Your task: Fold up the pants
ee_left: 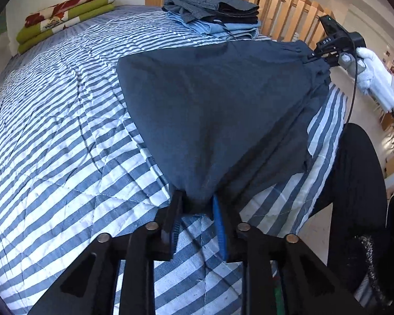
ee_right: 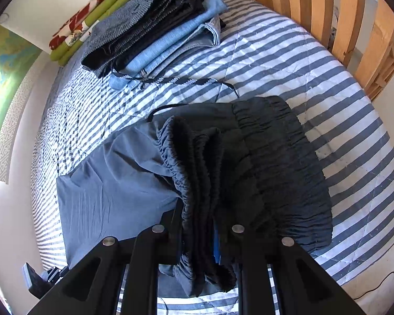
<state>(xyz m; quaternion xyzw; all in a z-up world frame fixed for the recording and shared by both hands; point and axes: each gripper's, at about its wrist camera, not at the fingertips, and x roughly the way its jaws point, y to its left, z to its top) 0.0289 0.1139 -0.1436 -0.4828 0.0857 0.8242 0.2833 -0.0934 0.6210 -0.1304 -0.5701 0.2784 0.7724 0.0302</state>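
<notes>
Left gripper (ee_left: pixel 197 210) is seen clamped on a bunched corner of the dark pants (ee_left: pixel 212 110), its fingers drawn in tight with cloth pinched between them at the near edge of the bed. Over on the right, the right gripper (ee_right: pixel 199 236) is closed down on the gathered elastic waistband (ee_right: pixel 270 162), several layers of it squeezed between the fingers. A white-gloved hand (ee_left: pixel 375 78) is seen behind that tool in the left wrist view.

The pants are held stretched between the 2 grippers, part lifted, part resting on the striped quilt (ee_left: pixel 52 131), with a lighter blue panel spread flat toward the left. A stack of folded clothes (ee_right: pixel 155 26) waits at the far side near the wooden slatted headboard (ee_left: pixel 275 5), and a folded green floral blanket (ee_left: pixel 65 18) lies far left.

By the look of it, a fold is under way. For a clean result, both ends should be kept level and the cloth taut, so no slack is trapped. The held edge should be carried over and laid down with edges matched, and the loose drawstring (ee_right: pixel 165 110) tucked clear before release.
</notes>
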